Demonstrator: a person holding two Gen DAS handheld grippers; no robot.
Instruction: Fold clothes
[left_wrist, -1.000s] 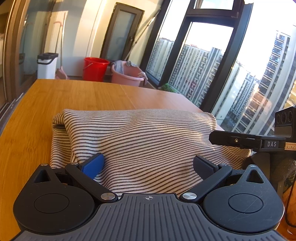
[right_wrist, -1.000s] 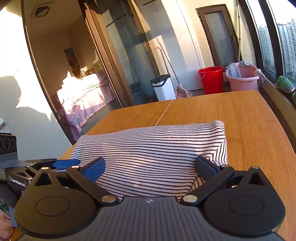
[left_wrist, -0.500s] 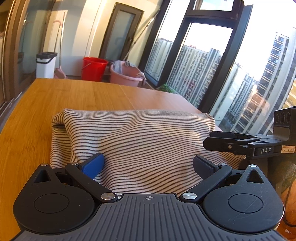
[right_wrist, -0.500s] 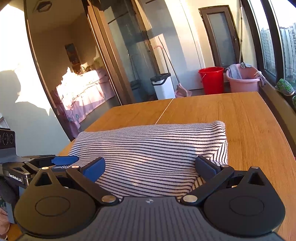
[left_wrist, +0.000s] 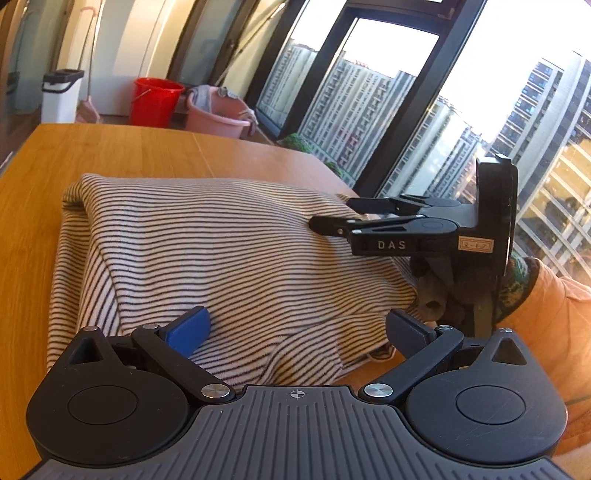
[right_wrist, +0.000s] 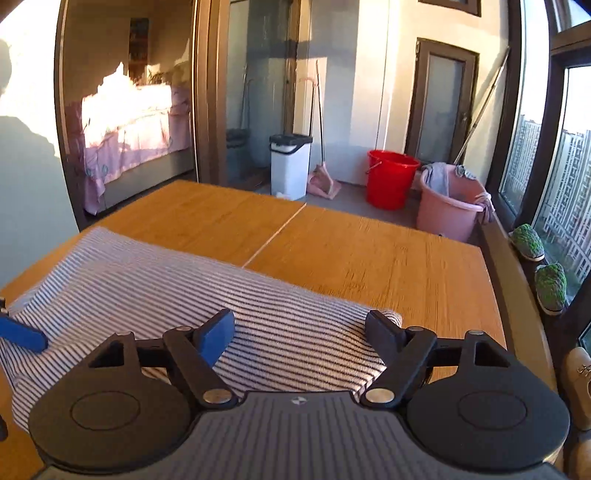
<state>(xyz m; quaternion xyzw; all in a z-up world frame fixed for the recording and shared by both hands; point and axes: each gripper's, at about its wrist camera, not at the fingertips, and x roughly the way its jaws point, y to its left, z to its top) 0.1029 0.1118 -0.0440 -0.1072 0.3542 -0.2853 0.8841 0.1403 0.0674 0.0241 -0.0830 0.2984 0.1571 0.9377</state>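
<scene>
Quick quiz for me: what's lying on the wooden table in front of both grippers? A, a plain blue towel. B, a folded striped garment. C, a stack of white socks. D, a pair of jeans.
B: a folded striped garment with thin dark stripes lies on the wooden table, right ahead of the open left gripper and the open right gripper.
</scene>
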